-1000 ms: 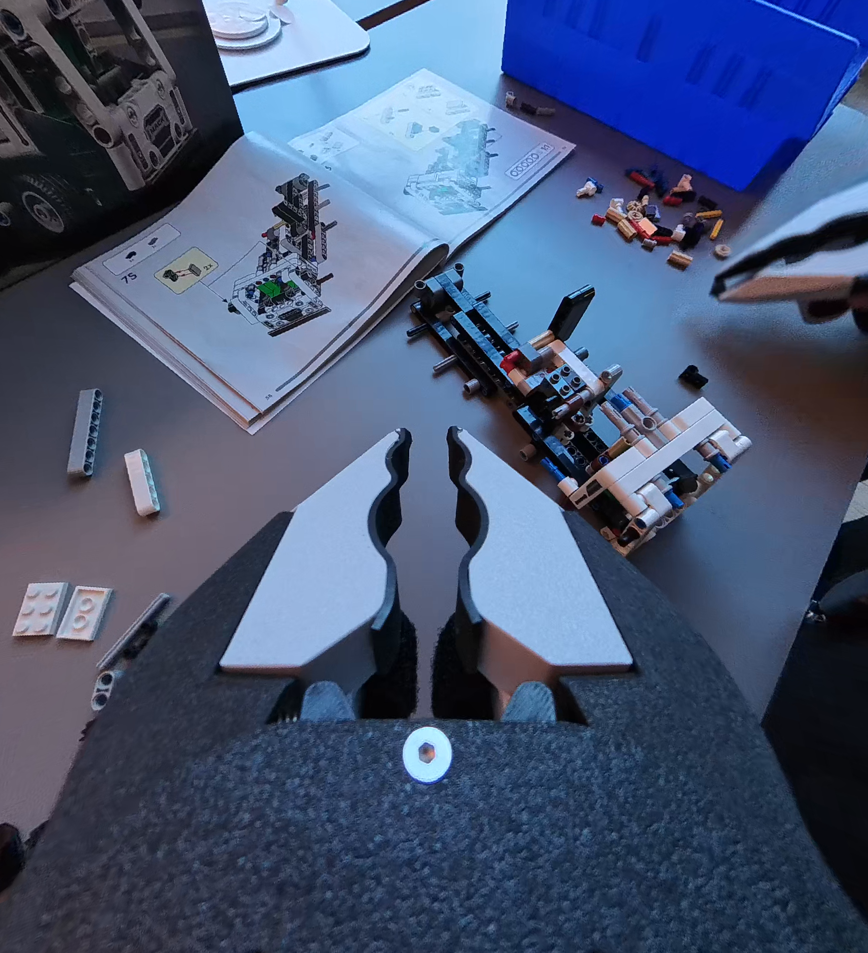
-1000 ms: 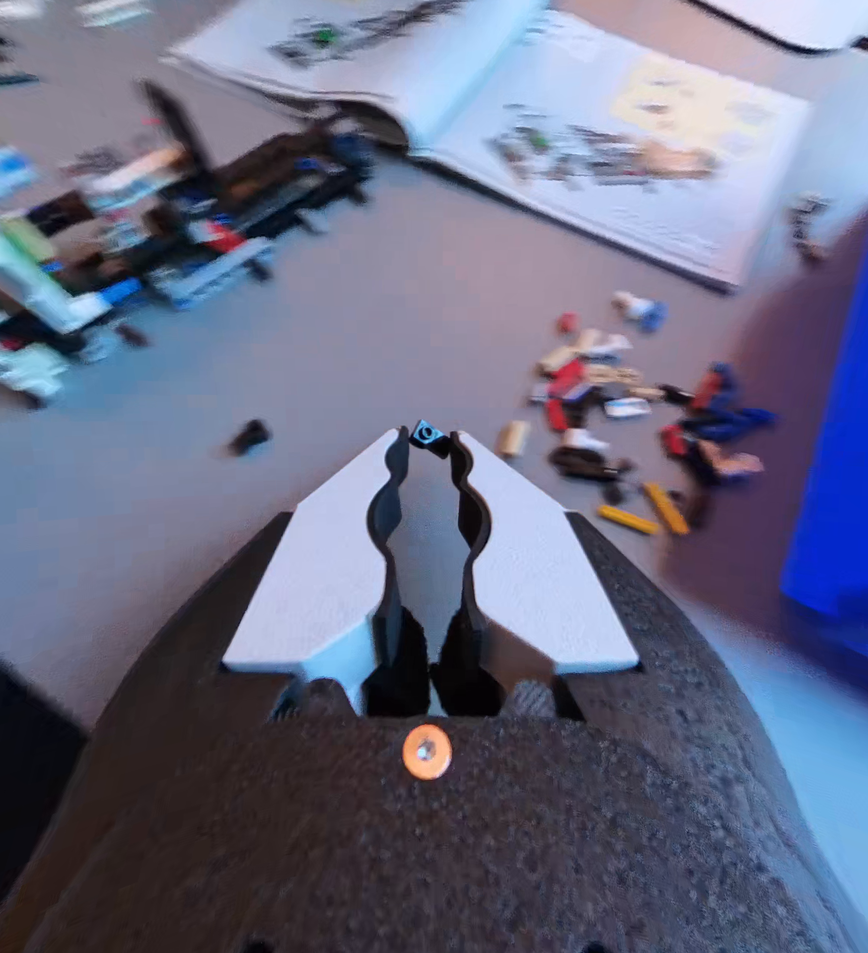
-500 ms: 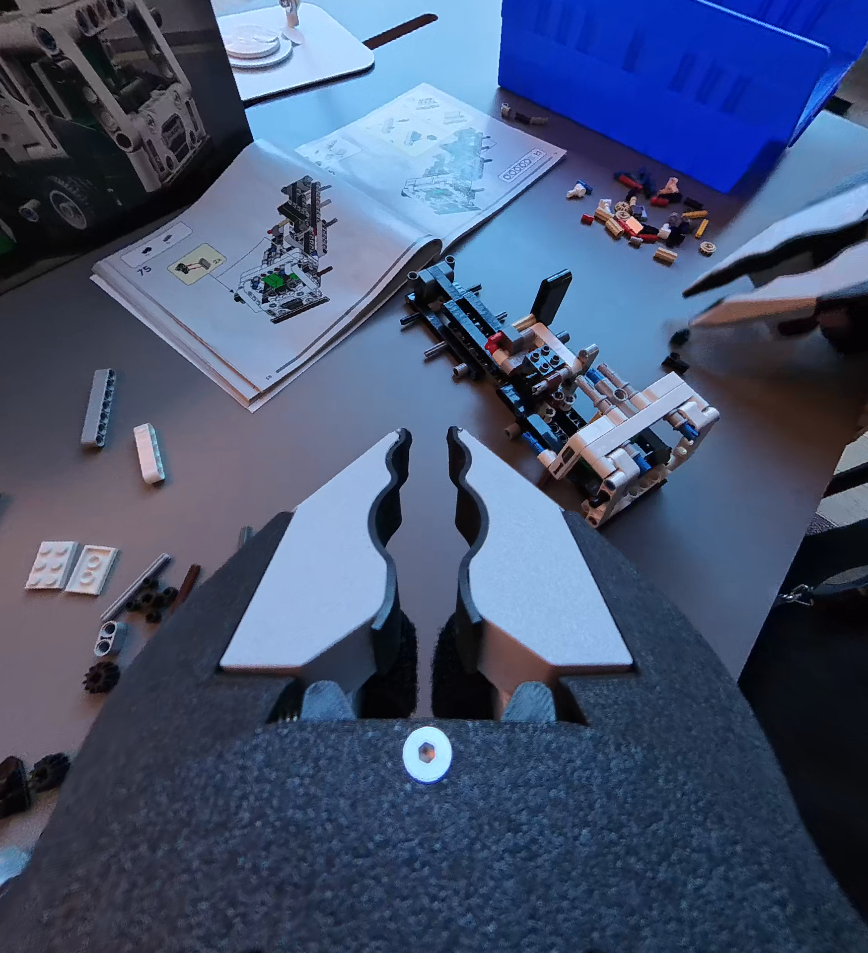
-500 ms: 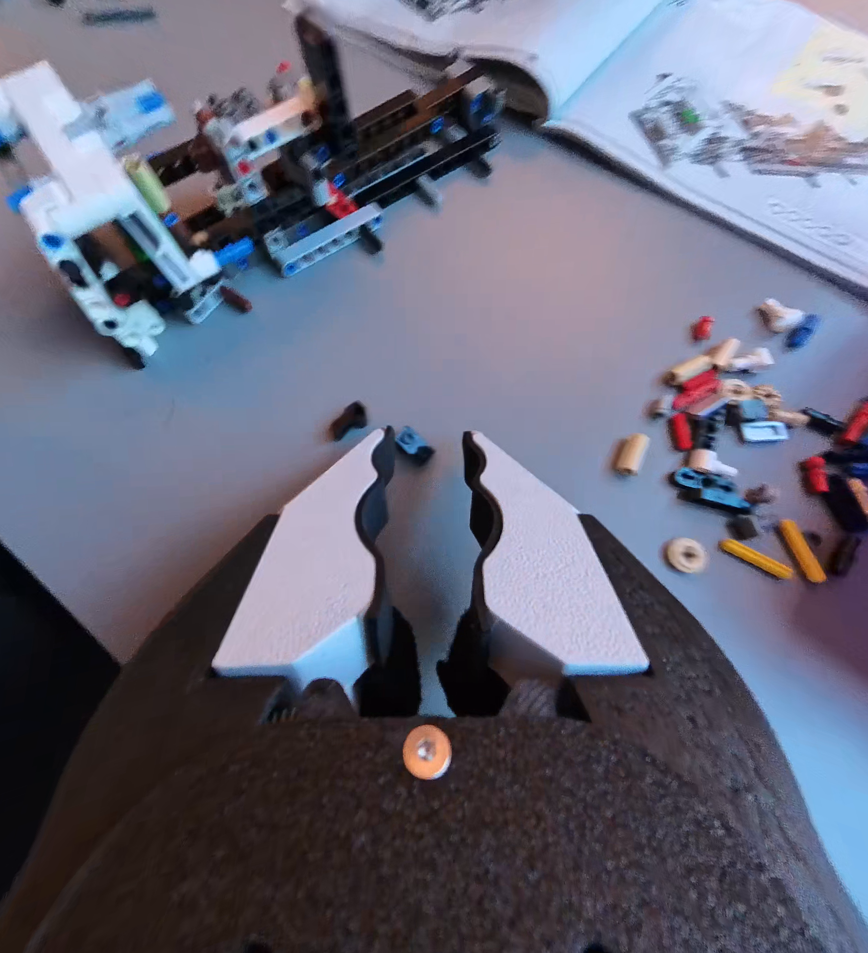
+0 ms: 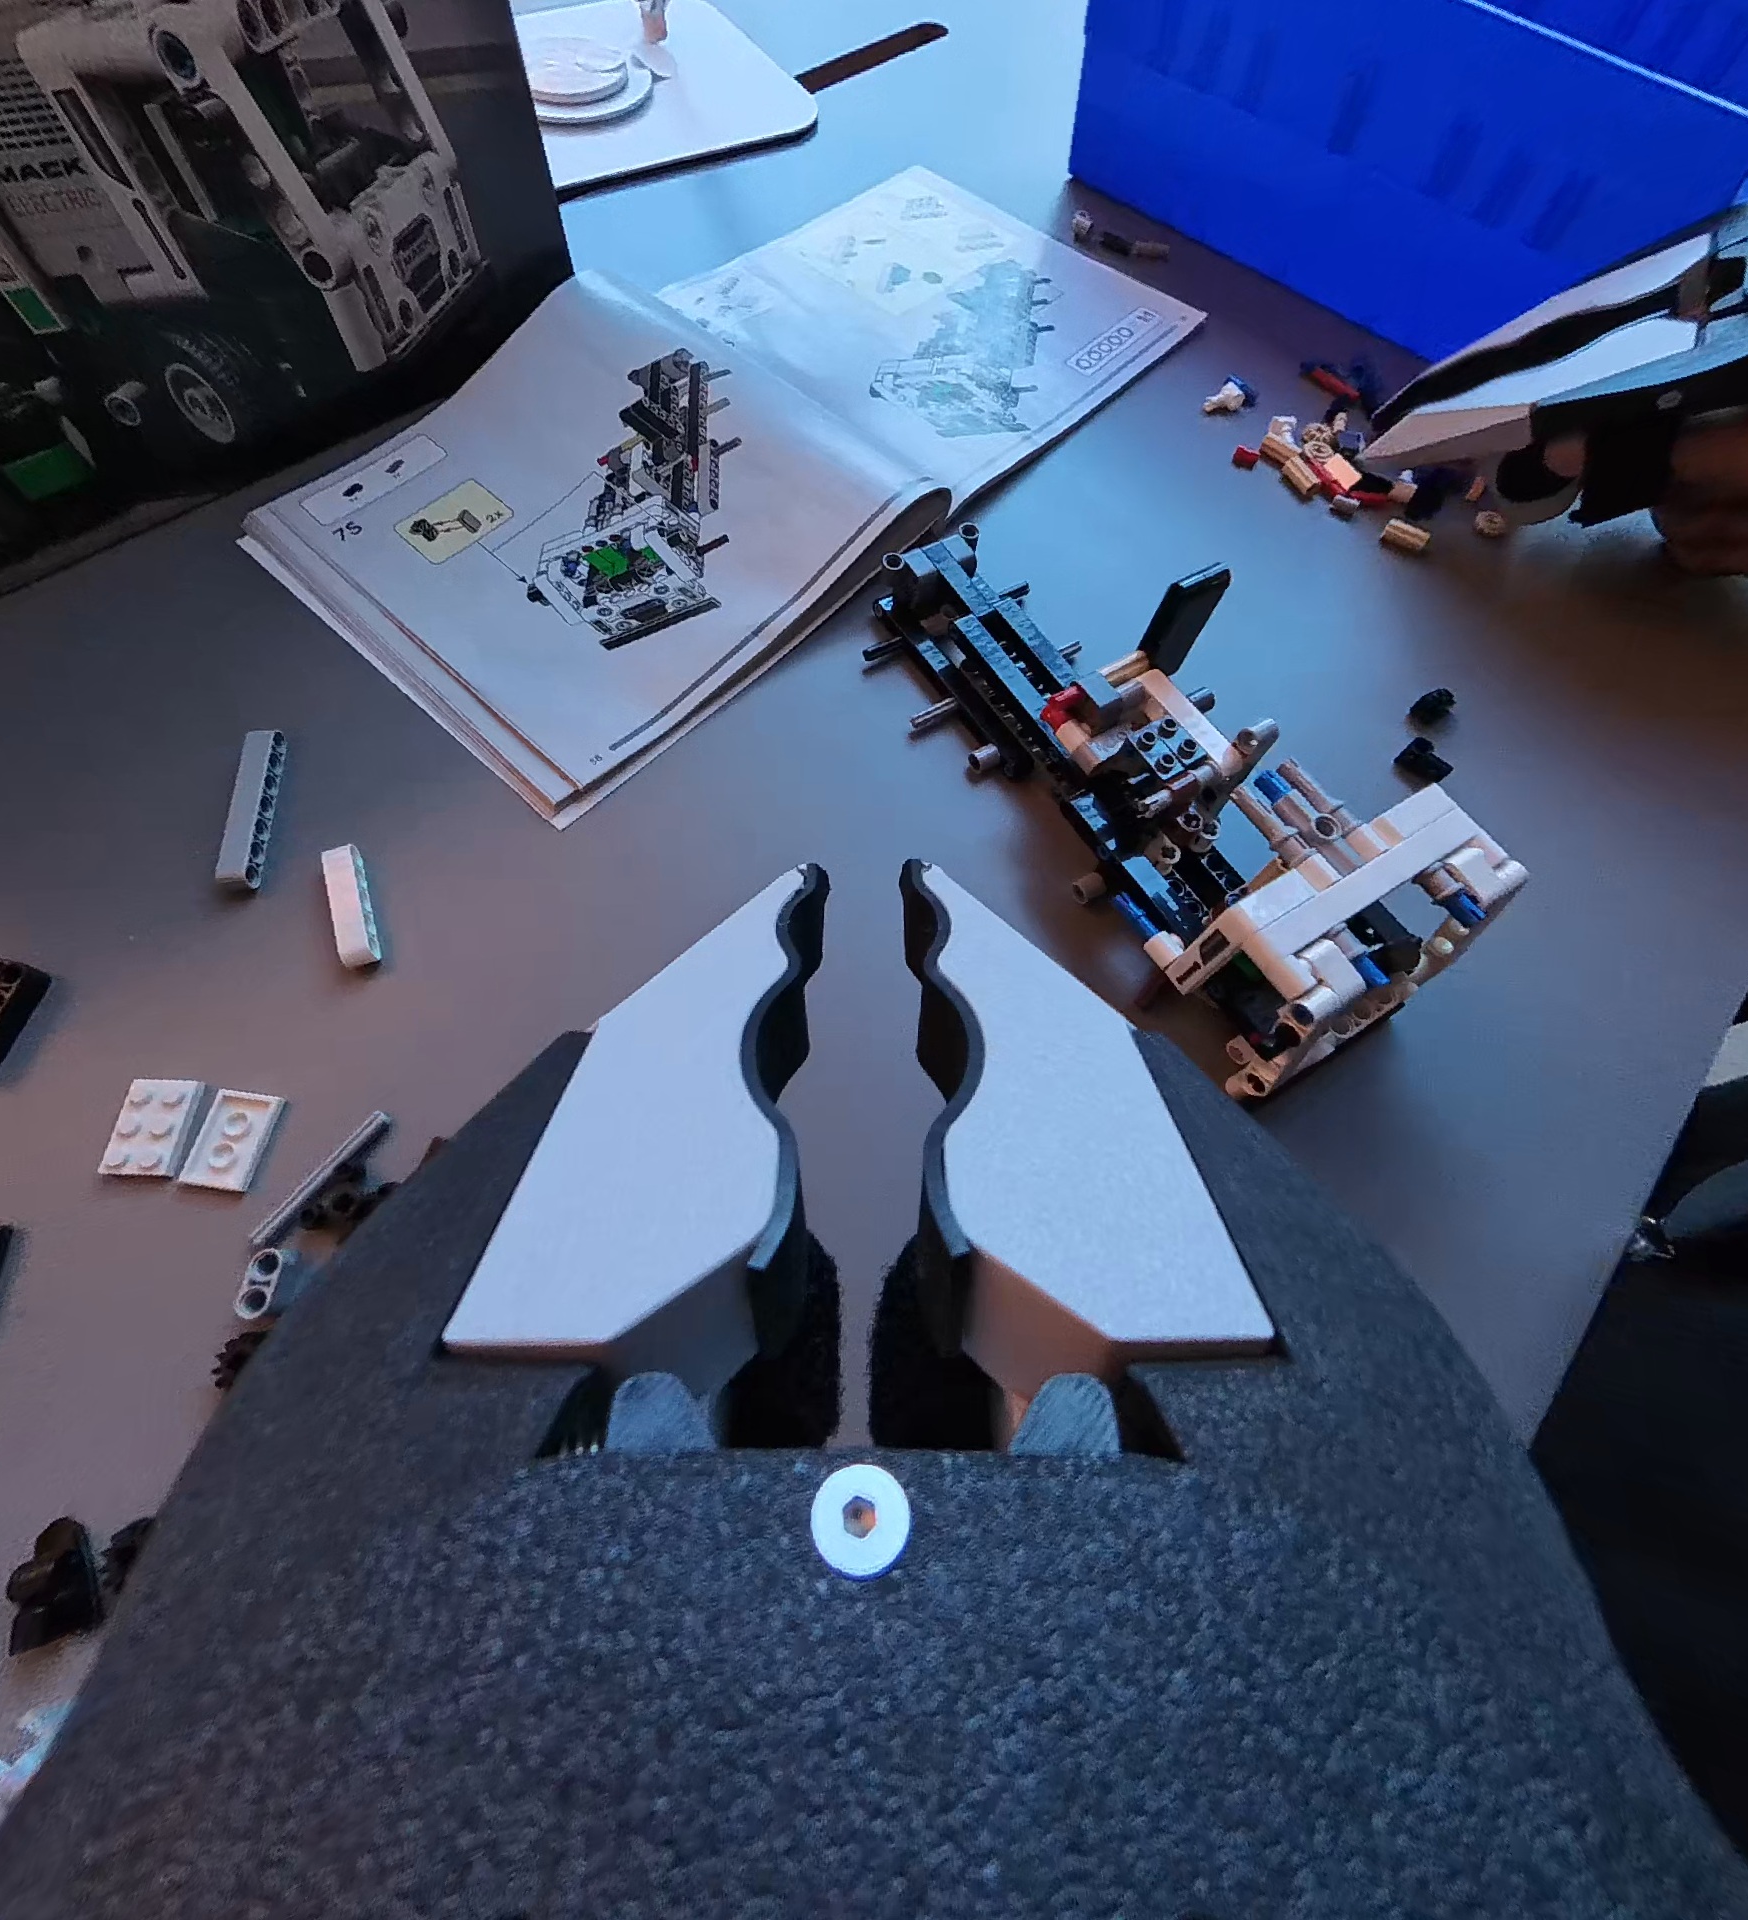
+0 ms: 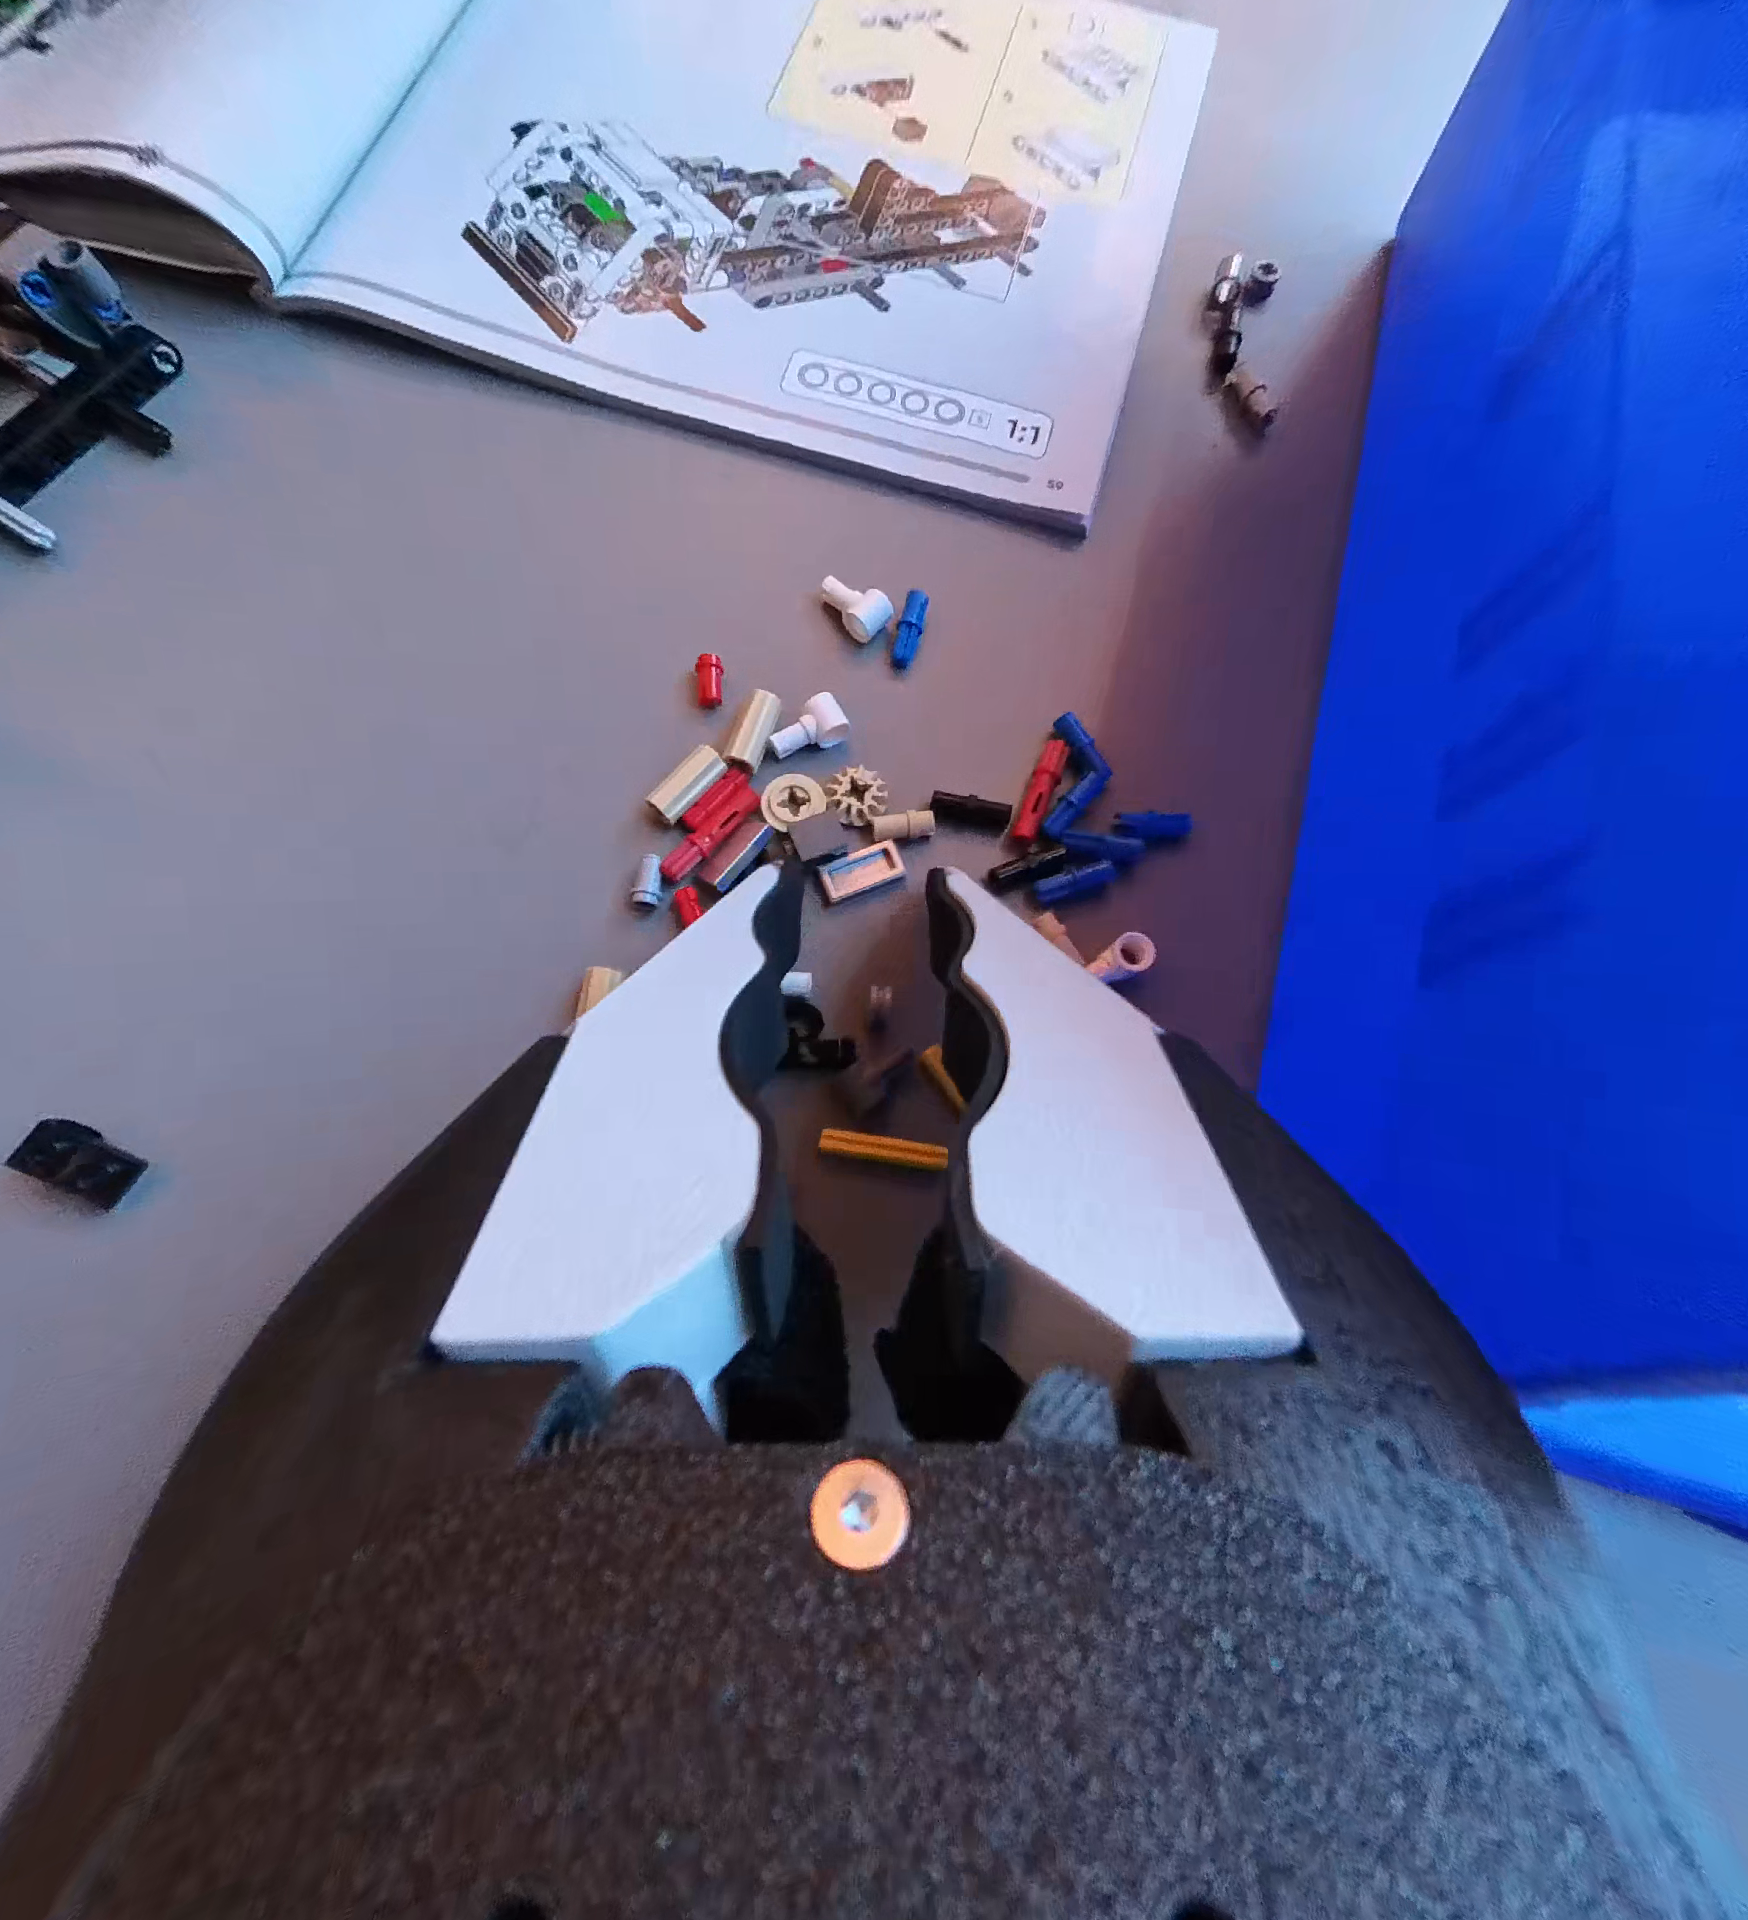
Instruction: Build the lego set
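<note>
Two tongs, both mine, both released and holding nothing. Left tongs (image 5: 862,868) hang over bare grey surface (image 5: 1576,1039), tips slightly apart. Right tongs (image 6: 859,878) are spread wider, low over the loose-parts pile (image 6: 849,810); a yellow axle (image 6: 882,1150) and a few small dark bits lie on the surface between the fingers, not gripped.

From the left wrist view, the half-built truck chassis (image 5: 1192,810) sits at 2 o'clock of my left tongs. Its long axis runs 10 to 4 o'clock: black beam end points to 10, toward the open instruction booklet (image 5: 704,468), and the white frame end points to 4, near the surface edge. One black flap stands up, tilted, mid-chassis. Two small black pieces (image 5: 1426,732) lie just beside it at 3 o'clock.

Blue bin (image 6: 1597,727) stands at 3 o'clock of the pile; I cannot tell what's inside. Set box (image 5: 205,229) is at 10 o'clock. Grey and white beams (image 5: 249,808), two white plates (image 5: 192,1132) and black pieces are scattered at 9 o'clock.
</note>
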The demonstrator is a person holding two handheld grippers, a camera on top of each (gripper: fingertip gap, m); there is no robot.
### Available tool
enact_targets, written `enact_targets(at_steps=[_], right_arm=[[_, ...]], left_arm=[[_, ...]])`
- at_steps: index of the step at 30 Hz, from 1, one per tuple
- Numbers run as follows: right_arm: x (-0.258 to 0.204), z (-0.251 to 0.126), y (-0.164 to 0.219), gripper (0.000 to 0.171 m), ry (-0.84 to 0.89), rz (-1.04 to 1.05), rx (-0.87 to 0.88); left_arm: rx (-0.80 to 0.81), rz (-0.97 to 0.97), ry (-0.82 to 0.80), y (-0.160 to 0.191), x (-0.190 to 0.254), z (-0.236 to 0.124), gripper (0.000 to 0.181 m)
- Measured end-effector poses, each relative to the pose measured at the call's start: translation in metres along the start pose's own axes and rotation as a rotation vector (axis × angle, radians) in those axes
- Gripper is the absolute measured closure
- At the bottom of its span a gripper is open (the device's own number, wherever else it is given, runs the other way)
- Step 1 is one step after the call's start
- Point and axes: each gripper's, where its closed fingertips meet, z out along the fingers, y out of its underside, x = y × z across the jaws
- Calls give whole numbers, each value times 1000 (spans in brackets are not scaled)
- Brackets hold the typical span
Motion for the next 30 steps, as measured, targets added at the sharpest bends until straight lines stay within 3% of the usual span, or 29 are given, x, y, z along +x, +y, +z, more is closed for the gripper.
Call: enact_targets(at_steps=[12, 13, 18, 19, 27, 30], right_arm=[[-1, 4, 0, 155, -14, -7, -22], [-2, 2, -1, 164, -11, -12, -13], [-8, -13, -5, 165, 4, -17, 66], [-9, -14, -2, 171, 8, -23, 63], [-34, -38, 4, 171, -96, -35, 103], [-36, -36, 12, 157, -121, 1, 92]], left_arm=[[-9, -13, 6, -3, -8, 11, 167], [-10, -12, 6, -3, -8, 10, 167], [-6, 3, -4, -4, -5, 6, 167], [-2, 0, -3, -4, -4, 5, 167], [11, 3, -1, 0, 3, -4, 167], [16, -4, 7, 1, 4, -5, 167]])
